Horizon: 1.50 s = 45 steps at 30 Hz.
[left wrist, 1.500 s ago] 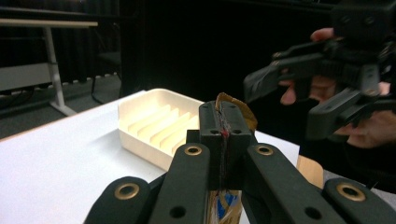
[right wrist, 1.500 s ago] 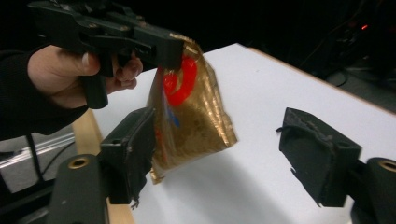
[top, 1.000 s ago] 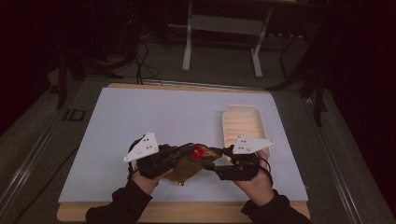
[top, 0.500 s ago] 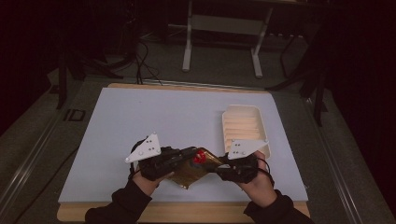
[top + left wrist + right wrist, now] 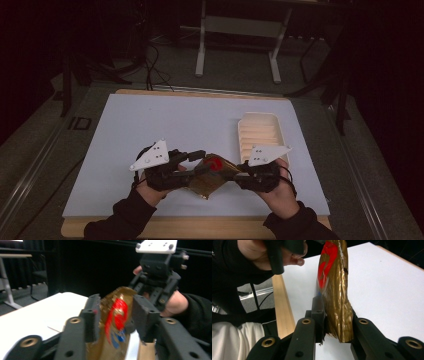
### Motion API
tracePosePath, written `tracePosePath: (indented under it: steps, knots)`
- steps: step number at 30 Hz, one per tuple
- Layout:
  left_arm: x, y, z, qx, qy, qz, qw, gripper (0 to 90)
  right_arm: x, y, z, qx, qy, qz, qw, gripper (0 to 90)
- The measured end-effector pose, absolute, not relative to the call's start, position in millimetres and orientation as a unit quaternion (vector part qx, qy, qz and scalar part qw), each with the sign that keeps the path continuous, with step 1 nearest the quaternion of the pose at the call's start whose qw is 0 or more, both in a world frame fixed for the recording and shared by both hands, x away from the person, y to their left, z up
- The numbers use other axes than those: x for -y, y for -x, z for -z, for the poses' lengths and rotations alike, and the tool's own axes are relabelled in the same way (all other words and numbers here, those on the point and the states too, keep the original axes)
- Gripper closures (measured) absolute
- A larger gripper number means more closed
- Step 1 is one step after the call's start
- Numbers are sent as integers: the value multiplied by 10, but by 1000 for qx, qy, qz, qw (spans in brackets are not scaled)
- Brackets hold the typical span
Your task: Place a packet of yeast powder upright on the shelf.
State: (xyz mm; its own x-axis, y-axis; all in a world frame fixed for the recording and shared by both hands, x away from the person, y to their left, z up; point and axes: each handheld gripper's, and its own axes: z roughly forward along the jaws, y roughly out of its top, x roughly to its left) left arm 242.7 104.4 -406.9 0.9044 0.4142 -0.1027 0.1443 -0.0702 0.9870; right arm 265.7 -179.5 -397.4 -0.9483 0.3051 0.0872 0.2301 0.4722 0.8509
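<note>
High view shows a gold snack bag (image 5: pixel 212 175) held up between both grippers, near the front of the table (image 5: pixel 150 130). The right gripper (image 5: pixel 337 327) pinches the bag's end tight. The left gripper (image 5: pixel 115 317) has just been opening, its fingers (image 5: pixel 93 315) apart with the bag between them. With one grip only, the bag could swing, slip out, or rip.
</note>
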Motion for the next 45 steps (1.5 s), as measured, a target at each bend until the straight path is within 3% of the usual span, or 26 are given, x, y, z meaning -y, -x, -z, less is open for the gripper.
tracePosePath:
  steps: [6, 18, 25, 35, 45]
  knots:
    - [-1091, -2428, 4077, -189, -729, -108, 649, 296, 1864, -2702, 3892, -854, -155, -494, 58, 792]
    - [-1277, -2412, 4188, -225, -744, -121, 618, 88, 2104, -2837, 3513, -834, -157, -518, 110, 793]
    - [-1509, -2398, 4312, -269, -742, -134, 600, 17, 2268, -2989, 3372, -826, -164, -521, 139, 794]
    - [-1630, -2348, 4558, -292, -754, -111, 578, 14, 2573, -3188, 3298, -829, -161, -499, 193, 795]
    - [-1663, -2363, 4651, -302, -752, -101, 578, 14, 2973, -3322, 3339, -832, -148, -492, 210, 795]
